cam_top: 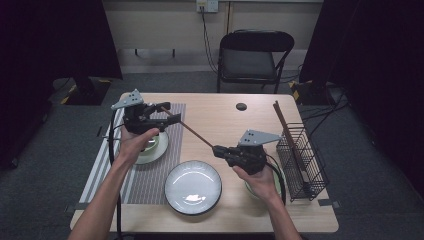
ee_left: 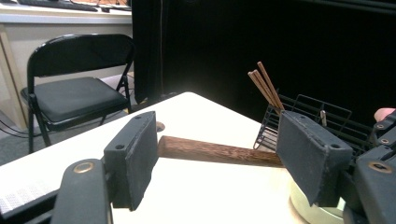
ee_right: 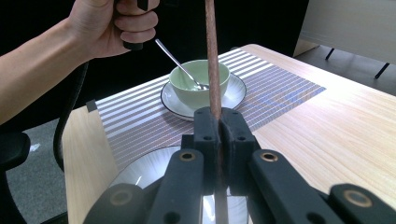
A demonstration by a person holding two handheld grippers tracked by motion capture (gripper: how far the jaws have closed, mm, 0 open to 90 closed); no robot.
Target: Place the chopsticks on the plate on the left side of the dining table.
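A dark wooden chopstick (cam_top: 192,132) (ee_left: 215,151) (ee_right: 212,56) spans the air between my two grippers above the table. My right gripper (cam_top: 217,149) (ee_right: 218,116) is shut on its near end, pads pressed tight around the stick. At the far end, my left gripper (cam_top: 167,111) (ee_left: 217,137) is open. The chopstick's tip lies between its wide-apart jaws, close to one pad, and is not squeezed. A green bowl (ee_right: 198,86) with a metal spoon (ee_right: 180,60) in it sits on a saucer (ee_right: 233,95) under the left hand.
A striped placemat (cam_top: 150,180) covers the table's left part. A white plate (cam_top: 192,187) lies front centre. A black wire rack (cam_top: 300,160) at the right edge holds more chopsticks (cam_top: 285,127) (ee_left: 266,86). A pale bowl (ee_left: 303,205) sits under the right hand. A folding chair (cam_top: 255,55) stands behind the table.
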